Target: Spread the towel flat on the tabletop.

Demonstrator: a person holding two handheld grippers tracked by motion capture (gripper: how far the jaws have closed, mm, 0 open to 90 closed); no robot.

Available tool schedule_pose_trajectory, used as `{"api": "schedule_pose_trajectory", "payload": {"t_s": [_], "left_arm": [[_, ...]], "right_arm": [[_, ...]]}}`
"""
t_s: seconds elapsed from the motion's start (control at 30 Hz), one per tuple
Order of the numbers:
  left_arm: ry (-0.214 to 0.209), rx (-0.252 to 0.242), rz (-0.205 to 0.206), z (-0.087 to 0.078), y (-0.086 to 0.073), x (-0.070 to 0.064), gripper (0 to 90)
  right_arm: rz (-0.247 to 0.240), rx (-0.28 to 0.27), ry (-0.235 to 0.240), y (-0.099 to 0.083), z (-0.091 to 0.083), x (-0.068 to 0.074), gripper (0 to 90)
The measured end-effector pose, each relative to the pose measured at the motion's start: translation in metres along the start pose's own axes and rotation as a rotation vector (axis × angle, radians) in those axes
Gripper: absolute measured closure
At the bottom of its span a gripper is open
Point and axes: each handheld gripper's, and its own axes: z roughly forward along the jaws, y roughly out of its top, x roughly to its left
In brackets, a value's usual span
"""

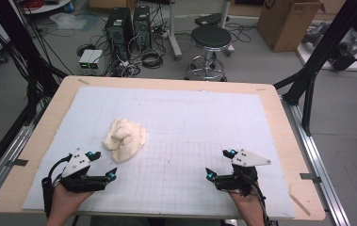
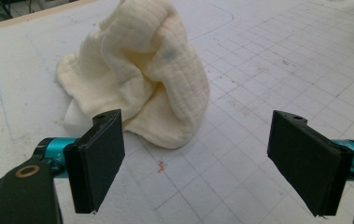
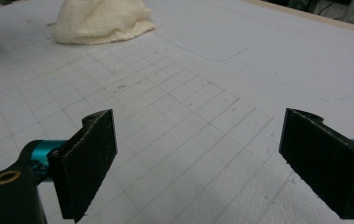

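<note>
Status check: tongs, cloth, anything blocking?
Left tongs open, empty, near the cloth. Right tongs open, empty, over bare mat. Cloth crumpled, untouched. Nothing blocking.

a lab: computer towers (image 1: 130, 26) amid tangled cables (image 1: 143, 56) on the floor, a stool (image 1: 210, 44), cardboard box (image 1: 287, 21), black rig frame (image 1: 324, 40).

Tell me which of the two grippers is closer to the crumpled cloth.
The left gripper: the cream crumpled cloth lies just ahead of its open jaws. The right gripper, also open, sits well off to the cloth's right across the gridded mat.
</note>
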Motion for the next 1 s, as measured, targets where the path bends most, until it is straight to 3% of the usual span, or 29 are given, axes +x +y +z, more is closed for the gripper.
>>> {"api": "schedule_pose_trajectory", "payload": {"t_s": [0.7,1.0], "left_arm": [[-0.006,-0.007,0.002,0.0001,0.0015,-0.0001,19.2],[0.006,-0.014,-0.018,-0.0040,0.0037,-0.0020,19.2]], "right_arm": [[0.003,-0.005,-0.006,-0.0014,-0.0024,-0.0012,10.6],[0.000,-0.004,0.000,0.0001,-0.0014,0.0003,10.6]]}}
